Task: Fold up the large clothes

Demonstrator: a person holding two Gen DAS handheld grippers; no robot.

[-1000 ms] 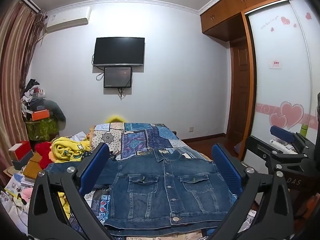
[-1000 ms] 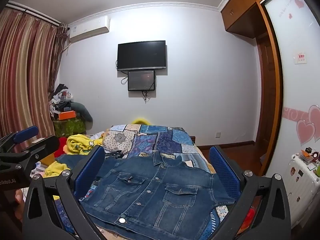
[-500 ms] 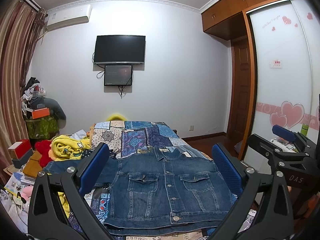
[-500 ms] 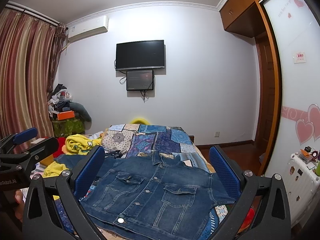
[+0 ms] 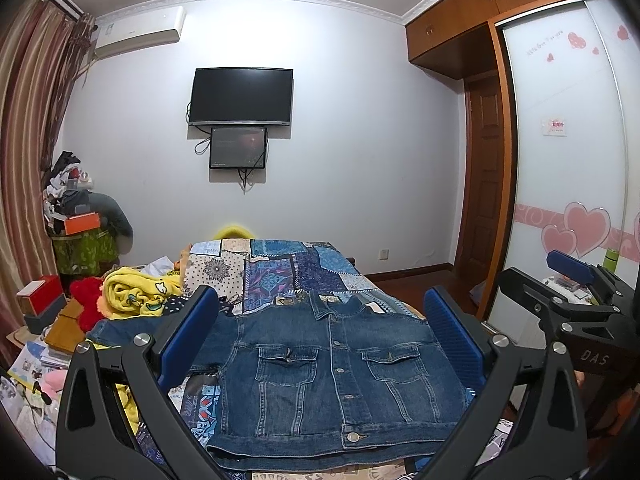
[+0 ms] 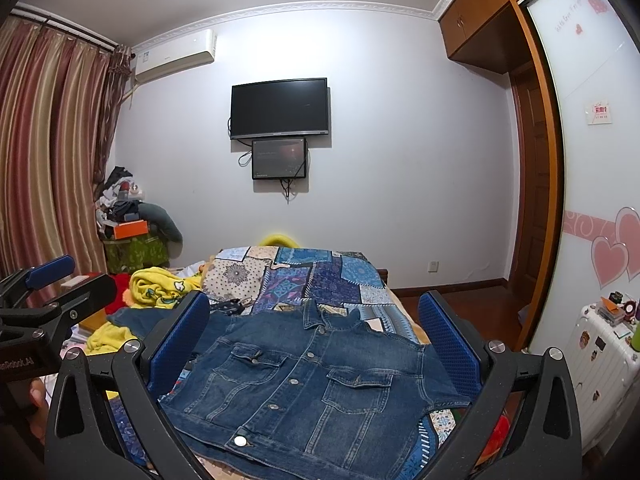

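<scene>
Jacket: a denim jacket [image 5: 336,376] is laid flat, buttoned, at lower centre on the patchwork bedspread [image 5: 280,268].
Left gripper [image 5: 320,336]: fingers spread wide, nothing held.
Right gripper [image 6: 314,332]: fingers spread wide, nothing held.

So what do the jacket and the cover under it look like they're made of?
Jacket: blue denim, by its faded weave, pale topstitching and shiny, probably metal buttons. Bed cover: seemingly printed cotton patchwork, matte, in blue and cream squares.

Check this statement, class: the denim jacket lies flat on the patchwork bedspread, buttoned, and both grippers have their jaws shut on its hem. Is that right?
Not quite. Both wrist views show the left gripper and right gripper with jaws open, holding nothing. The denim jacket does lie flat and buttoned on the patchwork bedspread.
</scene>
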